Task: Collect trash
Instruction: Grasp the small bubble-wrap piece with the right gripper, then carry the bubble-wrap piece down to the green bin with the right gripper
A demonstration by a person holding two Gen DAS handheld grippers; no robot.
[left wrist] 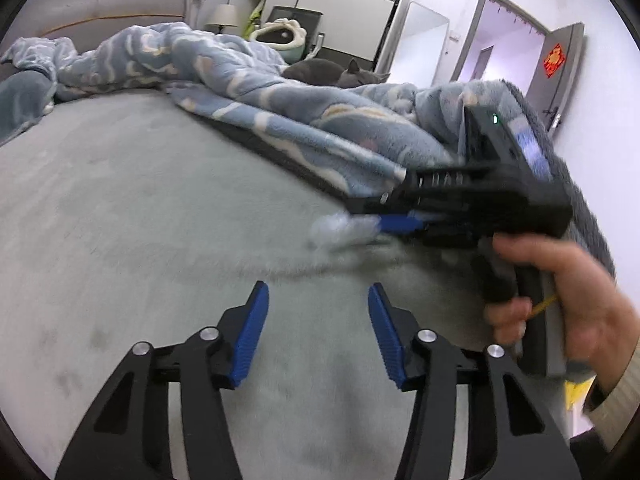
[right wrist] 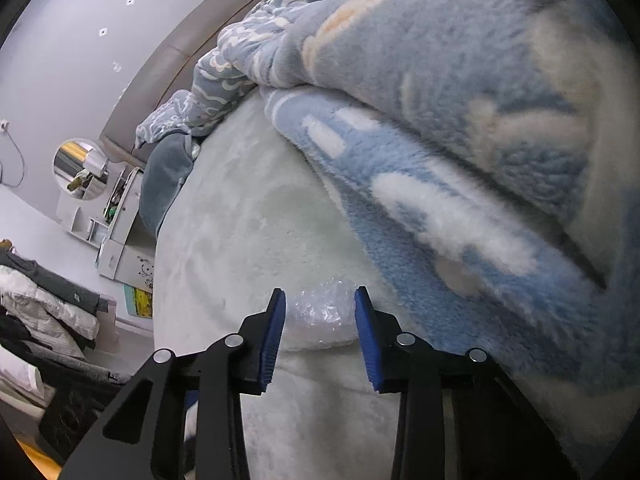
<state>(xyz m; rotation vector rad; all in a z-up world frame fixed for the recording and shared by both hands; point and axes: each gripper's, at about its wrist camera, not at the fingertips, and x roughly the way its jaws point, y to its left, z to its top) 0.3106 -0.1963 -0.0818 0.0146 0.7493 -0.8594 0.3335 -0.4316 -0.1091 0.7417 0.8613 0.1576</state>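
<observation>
- While the right gripper (right wrist: 320, 312) points down at the pale grey-green bed cover (right wrist: 248, 240), its blue pads (right wrist: 272, 340) sit on either side of a crumpled wad of clear plastic (right wrist: 320, 314) — the wad fills the gap between them and both pads appear to touch it, so the jaws look closed on it.
- Seen from the left wrist, that same right gripper (left wrist: 362, 220) comes in from the right side, blurred, with the whitish plastic (left wrist: 340, 232) at its tips, low over the bed cover (left wrist: 140, 208).
- A person's hand (left wrist: 560, 300) wraps the right gripper's black handle, a pale sleeve cuff (left wrist: 616, 392) behind it.
- Just beyond the right gripper's tips and to their right lies a thick blue fleece blanket (right wrist: 460, 140) with white cloud shapes, bunched in folds; the plastic rests near its edge.
- The left gripper (left wrist: 318, 336) hangs over bare cover, jaws partly apart, nothing between its blue pads (left wrist: 250, 340) — the plastic lies ahead of it and a little to its right.
- Farther ahead of the left gripper, past the blanket (left wrist: 240, 92), a grey cat (left wrist: 332, 72) lies on the bed.
- Beyond that stand a padded headboard (left wrist: 100, 4), a small lamp (left wrist: 222, 18) and an open doorway (left wrist: 504, 40).
</observation>
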